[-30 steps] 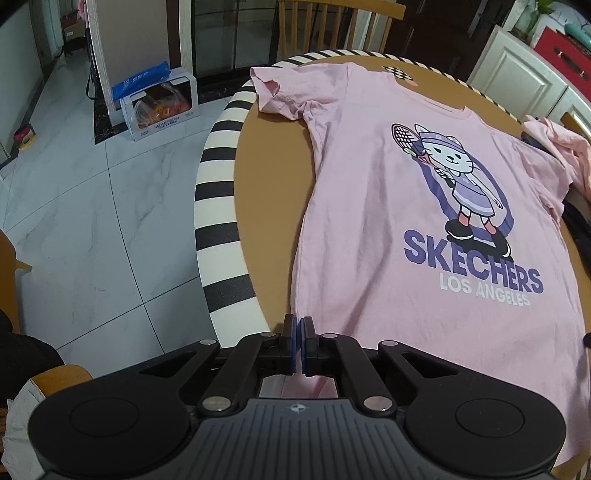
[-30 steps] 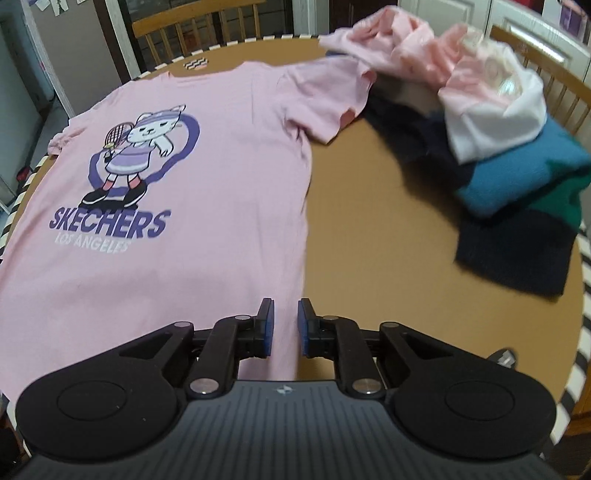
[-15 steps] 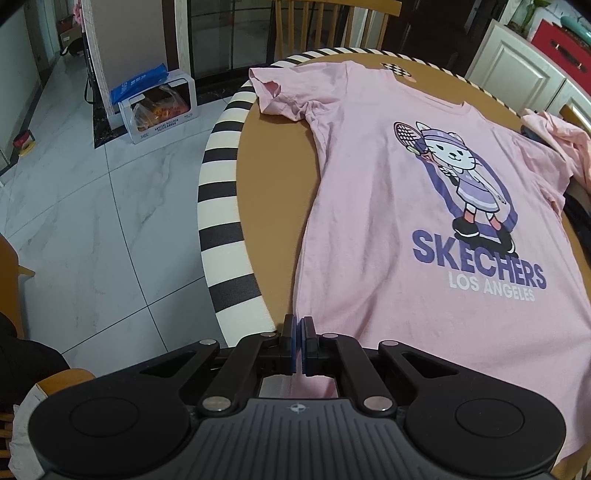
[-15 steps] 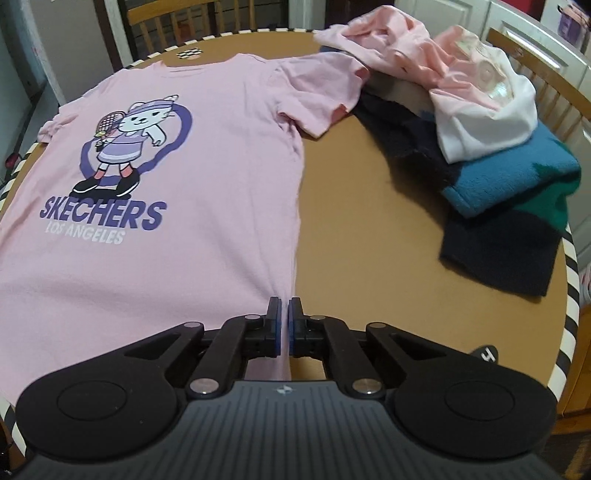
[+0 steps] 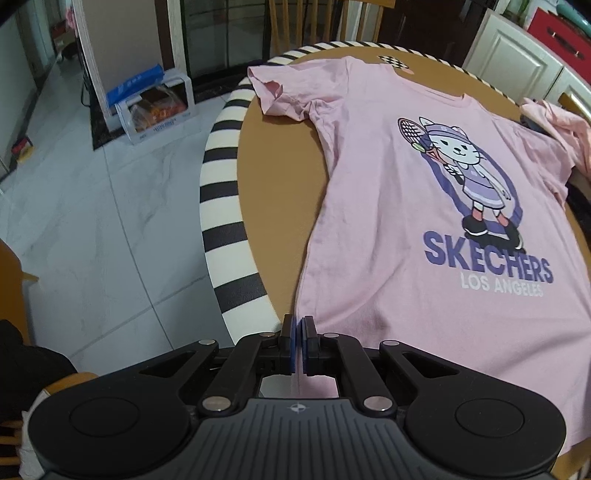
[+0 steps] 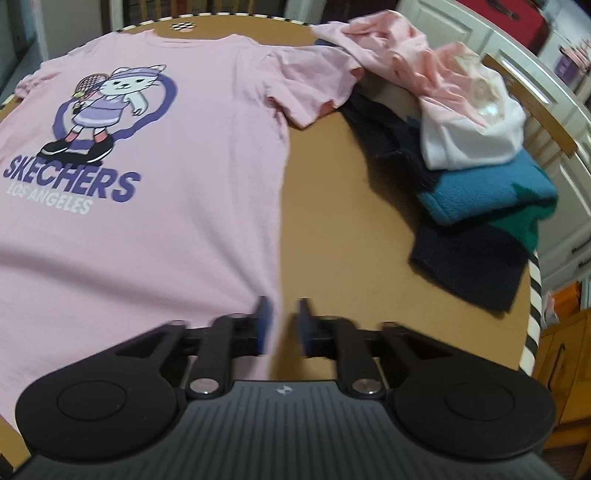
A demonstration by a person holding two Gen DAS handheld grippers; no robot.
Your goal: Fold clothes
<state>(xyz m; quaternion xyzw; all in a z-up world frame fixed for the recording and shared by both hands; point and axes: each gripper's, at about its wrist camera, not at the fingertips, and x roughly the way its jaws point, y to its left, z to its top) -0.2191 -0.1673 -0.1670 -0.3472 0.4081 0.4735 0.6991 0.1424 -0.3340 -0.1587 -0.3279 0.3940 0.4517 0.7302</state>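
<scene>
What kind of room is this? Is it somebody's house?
Probably a home dining area. A round table with wooden chairs around it holds a pink T-shirt and a pile of clothes, and white cabinets stand behind.

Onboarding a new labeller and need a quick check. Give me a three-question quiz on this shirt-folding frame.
1. True or false: the pink T-shirt lies print side up on the round table.
2. Which tongs are shut on the T-shirt's hem? A: left tongs; B: right tongs; C: both.
3. What colour is the garment directly beneath the white garment?
Key: 1 true. 2 A; the right tongs have just been opening, with the shirt's edge loose between them. 3 teal-blue.
</scene>
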